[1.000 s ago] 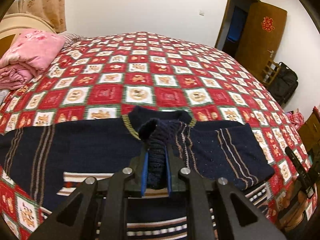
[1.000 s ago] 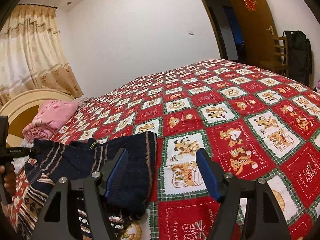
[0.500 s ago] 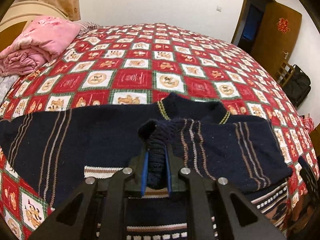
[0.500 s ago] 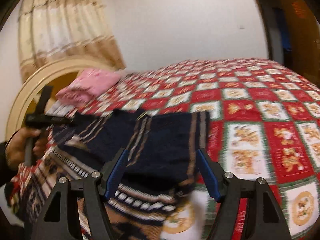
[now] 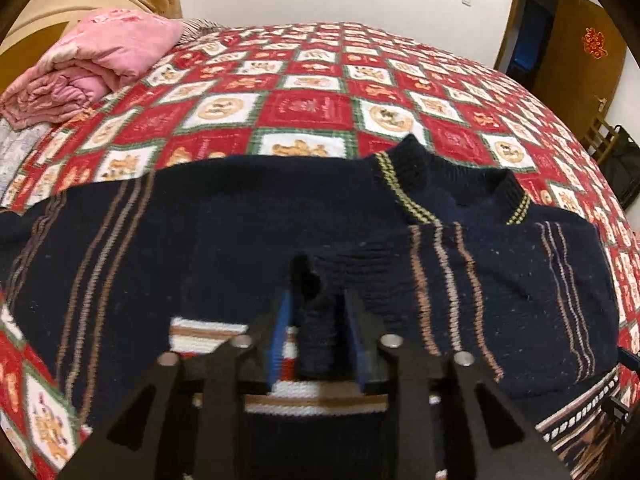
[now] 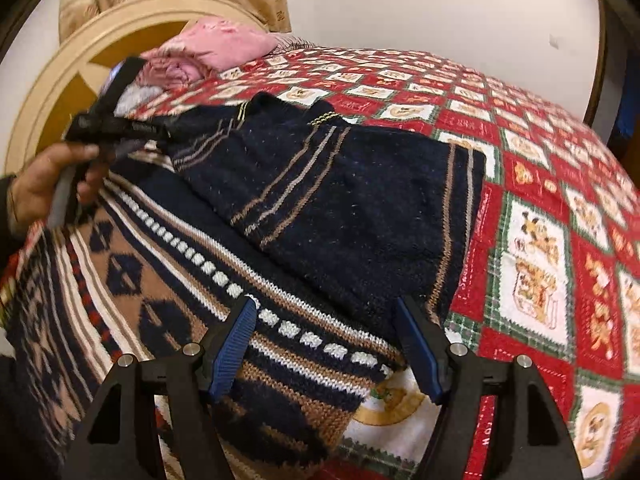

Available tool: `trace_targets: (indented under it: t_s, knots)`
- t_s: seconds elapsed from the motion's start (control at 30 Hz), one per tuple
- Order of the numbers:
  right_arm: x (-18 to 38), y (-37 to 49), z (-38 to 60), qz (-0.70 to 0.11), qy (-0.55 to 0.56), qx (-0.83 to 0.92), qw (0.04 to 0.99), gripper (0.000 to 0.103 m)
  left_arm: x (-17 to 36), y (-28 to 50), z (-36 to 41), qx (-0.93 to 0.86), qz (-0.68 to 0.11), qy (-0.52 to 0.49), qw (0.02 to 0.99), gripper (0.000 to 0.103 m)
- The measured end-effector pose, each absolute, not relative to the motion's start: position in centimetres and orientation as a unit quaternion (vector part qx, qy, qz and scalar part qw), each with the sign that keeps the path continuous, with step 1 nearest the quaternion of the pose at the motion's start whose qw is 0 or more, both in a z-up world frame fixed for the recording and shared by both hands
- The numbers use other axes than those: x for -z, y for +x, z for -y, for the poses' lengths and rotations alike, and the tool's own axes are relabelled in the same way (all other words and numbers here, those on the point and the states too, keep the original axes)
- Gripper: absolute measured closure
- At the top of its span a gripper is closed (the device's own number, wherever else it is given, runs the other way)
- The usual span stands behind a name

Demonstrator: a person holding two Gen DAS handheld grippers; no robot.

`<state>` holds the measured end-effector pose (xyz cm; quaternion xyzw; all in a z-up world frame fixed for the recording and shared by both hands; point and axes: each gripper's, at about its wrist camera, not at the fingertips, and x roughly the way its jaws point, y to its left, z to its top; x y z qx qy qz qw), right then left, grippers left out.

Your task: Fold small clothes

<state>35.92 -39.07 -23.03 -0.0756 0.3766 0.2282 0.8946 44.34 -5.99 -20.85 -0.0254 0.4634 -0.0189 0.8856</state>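
In the left wrist view, the left gripper (image 5: 318, 316) filled the bottom of the frame and pointed steeply down at the bed. Its jaws were opening, and a dark ribbed cuff (image 5: 316, 336) of the sleeve stood between the blue pads (image 5: 278, 334); a narrow gap showed on the left side of the cuff, so the pads no longer pressed on it.

In the right wrist view, the right gripper (image 6: 326, 340) was at the bottom centre and also pointed down at a slant. Its jaws stood wide apart and held nothing. Between and under its fingers lay the patterned lower part of the dark navy knitted sweater with brown stripes (image 6: 360, 208), with a row of white squares and brown bands. The folded right sleeve lay across the body just above the fingertips.

At the left edge of the same view, a person's hand (image 6: 44, 188) gripped the handle of the left gripper, over the left part of the sweater.

The sweater lay flat on the red and white checked bedspread (image 5: 312, 108), its collar in the upper middle. Further back, in the upper left, was a folded pink quilt (image 5: 92, 64) beside a cream rounded headboard (image 6: 60, 92).
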Motion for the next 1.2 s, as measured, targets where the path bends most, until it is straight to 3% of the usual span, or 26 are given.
trace_targets:
  t_s: [0.1,0.27,0.4,0.5,0.53,0.67,0.87,0.93,1.1,1.2]
  knots:
    - [22.7,35.9,39.4,-0.365,-0.068,-0.224,0.901,0.031,20.1,43.6,5.6,0.031,-0.457,-0.033,0.888,0.066]
    - [21.2,35.6,40.4,-0.328,-0.008,-0.237,0.914,0.031,20.9,42.3,7.2,0.020,-0.464,0.043,0.885,0.063]
    - [22.8,36.3,39.3,-0.356,-0.037,-0.218,0.908,0.030,20.8,41.9,6.8,0.011,-0.457,0.046,0.888,0.055]
    - [21.6,35.7,39.7,-0.325,-0.010,-0.224,0.919,0.030,20.0,41.6,6.8,0.016,-0.454,0.038,0.890,0.055]
    - [21.2,35.6,40.0,-0.311,0.008,-0.219,0.925,0.030,19.8,41.4,6.9,0.015,-0.449,0.042,0.892,0.050]
    - [22.9,37.0,40.1,-0.359,0.002,-0.192,0.913,0.030,20.8,41.7,7.4,0.009,-0.462,0.059,0.885,0.046]
    - [22.8,36.6,39.5,-0.351,-0.021,-0.184,0.918,0.030,21.0,40.9,6.9,0.007,-0.456,0.037,0.889,0.043]
    - [22.9,36.7,39.6,-0.350,-0.019,-0.179,0.919,0.030,21.0,40.5,6.7,0.005,-0.458,0.039,0.888,0.031]
    - [23.6,36.5,38.7,-0.356,-0.050,-0.152,0.921,0.030,22.1,39.7,5.9,0.005,-0.459,0.035,0.888,0.016]
    - [22.8,35.8,38.2,-0.343,-0.063,-0.128,0.928,0.030,22.1,39.6,5.1,0.008,-0.461,0.014,0.887,0.014]
